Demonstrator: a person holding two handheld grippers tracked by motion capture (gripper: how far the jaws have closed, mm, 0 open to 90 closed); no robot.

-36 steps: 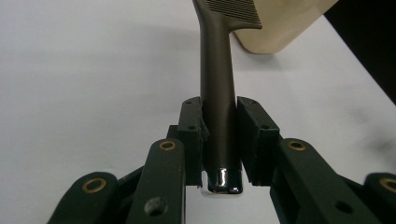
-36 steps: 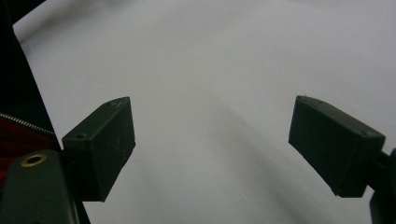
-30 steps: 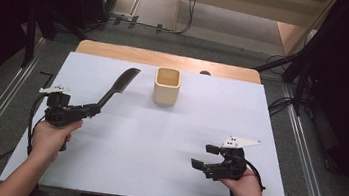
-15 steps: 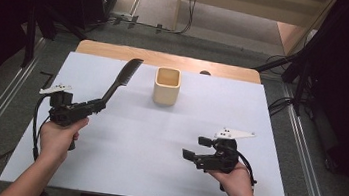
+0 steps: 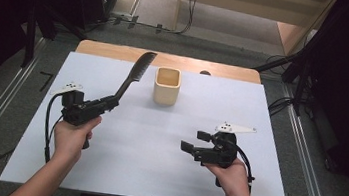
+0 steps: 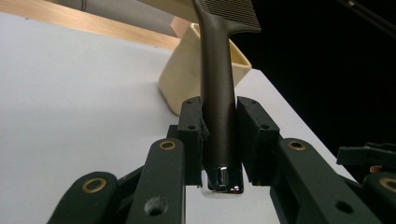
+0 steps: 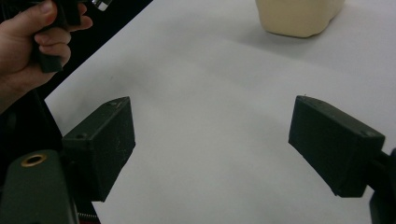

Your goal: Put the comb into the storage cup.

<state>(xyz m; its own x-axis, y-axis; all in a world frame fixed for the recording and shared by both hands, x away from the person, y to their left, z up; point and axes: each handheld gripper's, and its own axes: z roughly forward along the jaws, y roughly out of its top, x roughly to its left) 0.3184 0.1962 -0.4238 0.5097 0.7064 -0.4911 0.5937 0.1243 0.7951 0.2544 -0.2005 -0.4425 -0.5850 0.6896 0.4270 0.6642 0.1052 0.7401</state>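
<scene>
Left gripper [image 6: 219, 140]: clamped on the black comb [image 5: 134, 75] at its handle end | right gripper [image 7: 212, 144]: jaws wide apart, nothing between them, above the white table [image 5: 157, 141] | comb: dark, fine-toothed, slanting up off the table, teeth end near the cream cup [image 5: 167, 85]

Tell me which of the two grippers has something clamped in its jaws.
The left gripper: its jaws are shut on the handle of the black comb, held up toward the cream cup. The right gripper has its jaws wide apart over the white table.
</scene>
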